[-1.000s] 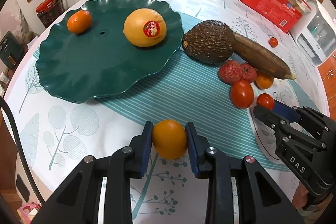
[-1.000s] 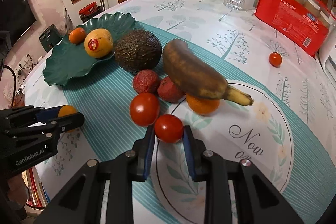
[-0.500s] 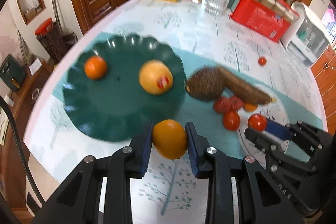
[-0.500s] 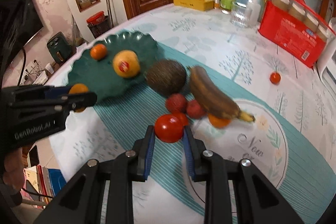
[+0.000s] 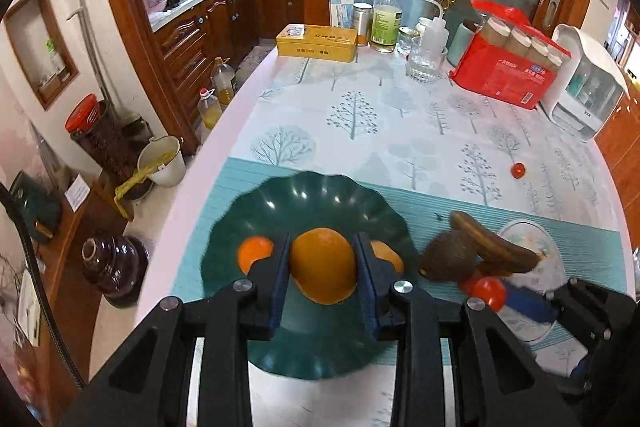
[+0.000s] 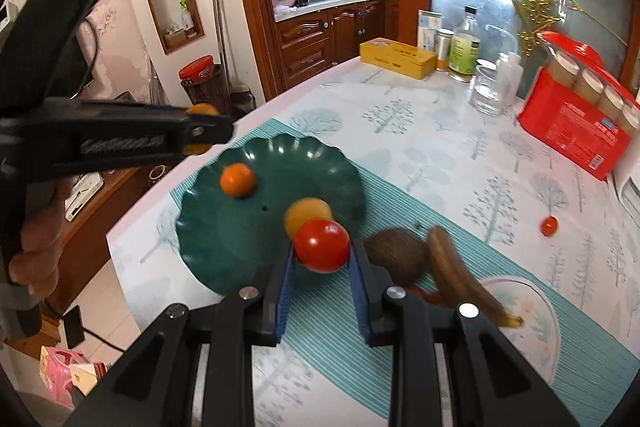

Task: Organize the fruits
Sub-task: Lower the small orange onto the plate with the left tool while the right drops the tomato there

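Both risen above table (image 5: 360, 115): left gripper (image 5: 323, 267) pinches orange (image 5: 323, 265), right gripper (image 6: 322, 255) tomato (image 6: 322, 245); kitchen behind, blurry.

A round orange (image 5: 323, 265) sits pinched between blue fingers (image 5: 280, 279) above the dark green scalloped plate (image 5: 304, 195), which already holds a small tangerine (image 6: 237, 179) and a yellow citrus (image 6: 307, 213). A glossy red tomato (image 6: 322, 245) is clamped aloft too. On the desk (image 5: 400, 115), a rough brown avocado (image 5: 450, 255) touches an overripe banana (image 5: 494, 247); one cherry tomato (image 5: 518, 169) lies well apart
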`<state>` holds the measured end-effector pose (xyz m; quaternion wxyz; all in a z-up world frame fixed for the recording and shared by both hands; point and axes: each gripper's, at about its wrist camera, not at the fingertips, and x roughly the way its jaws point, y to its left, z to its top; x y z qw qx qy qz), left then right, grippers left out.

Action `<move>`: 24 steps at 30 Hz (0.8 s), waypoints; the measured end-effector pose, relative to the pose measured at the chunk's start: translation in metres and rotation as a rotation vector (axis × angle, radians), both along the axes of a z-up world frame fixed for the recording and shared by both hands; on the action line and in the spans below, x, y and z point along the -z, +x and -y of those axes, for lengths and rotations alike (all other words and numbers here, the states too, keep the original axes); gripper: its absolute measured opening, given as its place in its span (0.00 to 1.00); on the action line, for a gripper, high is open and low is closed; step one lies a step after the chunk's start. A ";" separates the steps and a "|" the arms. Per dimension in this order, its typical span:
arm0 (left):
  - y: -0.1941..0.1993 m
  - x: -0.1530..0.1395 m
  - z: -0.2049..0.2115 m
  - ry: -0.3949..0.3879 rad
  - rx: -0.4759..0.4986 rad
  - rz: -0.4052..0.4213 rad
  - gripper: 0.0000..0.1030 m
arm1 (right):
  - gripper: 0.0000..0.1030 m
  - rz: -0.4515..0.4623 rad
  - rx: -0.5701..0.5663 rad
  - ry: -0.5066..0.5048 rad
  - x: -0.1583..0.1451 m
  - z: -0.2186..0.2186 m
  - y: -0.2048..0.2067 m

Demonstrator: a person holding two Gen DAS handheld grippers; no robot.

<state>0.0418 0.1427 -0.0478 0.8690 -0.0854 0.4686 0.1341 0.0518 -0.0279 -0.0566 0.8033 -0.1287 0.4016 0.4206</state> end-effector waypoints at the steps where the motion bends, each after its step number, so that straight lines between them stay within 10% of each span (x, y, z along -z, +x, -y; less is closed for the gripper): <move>1: 0.005 0.002 -0.006 0.002 0.013 -0.006 0.28 | 0.26 -0.003 0.000 -0.001 0.001 -0.007 -0.002; 24: 0.022 0.108 -0.055 -0.049 0.308 -0.181 0.29 | 0.26 -0.226 0.129 -0.174 0.108 -0.090 -0.003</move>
